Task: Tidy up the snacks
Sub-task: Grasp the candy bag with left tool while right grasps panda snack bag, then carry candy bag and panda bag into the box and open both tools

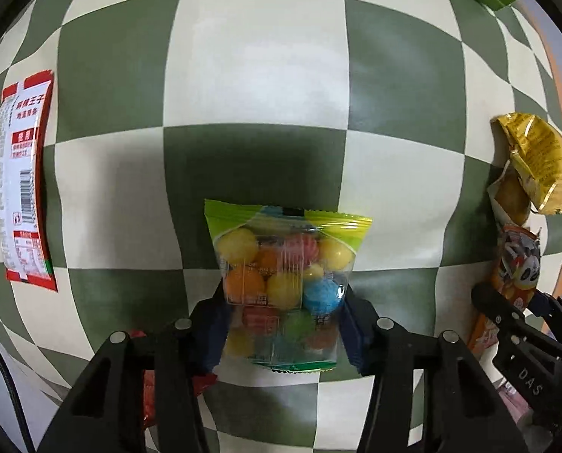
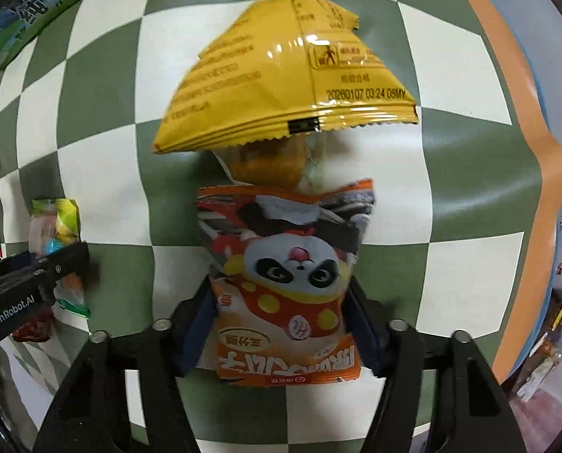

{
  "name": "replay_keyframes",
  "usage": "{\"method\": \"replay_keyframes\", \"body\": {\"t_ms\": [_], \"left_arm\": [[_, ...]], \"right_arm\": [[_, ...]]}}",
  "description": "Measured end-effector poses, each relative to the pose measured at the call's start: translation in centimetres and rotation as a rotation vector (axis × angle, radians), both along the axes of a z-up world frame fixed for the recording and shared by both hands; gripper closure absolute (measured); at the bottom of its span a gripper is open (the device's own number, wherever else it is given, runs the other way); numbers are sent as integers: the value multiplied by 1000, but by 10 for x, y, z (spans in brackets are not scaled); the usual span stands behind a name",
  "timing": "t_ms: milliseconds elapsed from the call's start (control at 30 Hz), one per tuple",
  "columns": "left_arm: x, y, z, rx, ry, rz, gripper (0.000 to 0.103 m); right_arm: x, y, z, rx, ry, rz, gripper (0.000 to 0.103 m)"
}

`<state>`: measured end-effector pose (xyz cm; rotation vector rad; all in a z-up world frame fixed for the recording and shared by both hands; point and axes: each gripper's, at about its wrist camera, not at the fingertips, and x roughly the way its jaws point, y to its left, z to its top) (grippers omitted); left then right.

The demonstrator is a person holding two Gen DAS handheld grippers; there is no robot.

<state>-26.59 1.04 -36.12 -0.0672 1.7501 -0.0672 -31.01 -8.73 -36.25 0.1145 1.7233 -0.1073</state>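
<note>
My left gripper (image 1: 283, 302) is shut on a clear bag of coloured candy balls (image 1: 284, 283) with a green top, held over the checked cloth. My right gripper (image 2: 283, 309) is shut on an orange panda snack packet (image 2: 286, 287). Just beyond the panda packet lie a yellow packet (image 2: 281, 87) and a clear packet with a golden cake (image 2: 266, 164), partly under the yellow one. The left wrist view shows the right gripper (image 1: 522, 324) at the right edge with the panda packet (image 1: 515, 264). The right wrist view shows the left gripper (image 2: 47, 275) and the candy bag (image 2: 60, 226).
A red and white spicy strip packet (image 1: 22, 185) lies at the far left. A green milk carton (image 2: 36, 3) stands at the back. A red packet (image 1: 149, 396) lies under my left gripper. The cloth's orange border (image 2: 545, 151) runs down the right, with small things beyond it.
</note>
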Motion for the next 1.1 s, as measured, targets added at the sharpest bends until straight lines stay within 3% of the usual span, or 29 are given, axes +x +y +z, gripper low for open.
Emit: {"method": "replay_keyframes", "body": {"t_ms": [267,500,600,667,800,967,1100], "left_arm": [[-10,2,32,-55,-30,32,56],[10,-7,108,-150,-147,58,56],[48,15,148,-194,-216,70,56],[87,54,172,-213,-258,69,56],[138,81,214,-188,-335,71,56],[209,103,223,-137,-334,98,56],[258,127,198,-94,-242,113,56]], "right_arm": [[-6,13,33,116,-56,-45,46],[12,23,85,238,-148,-41,47],[48,14,129,287,-217,-36,47],[75,11,156,314,-273,-28,47],[131,20,188,336,-365,14,47],[205,32,212,339,-449,42,47],[263,56,202,352,-452,39,47]]}}
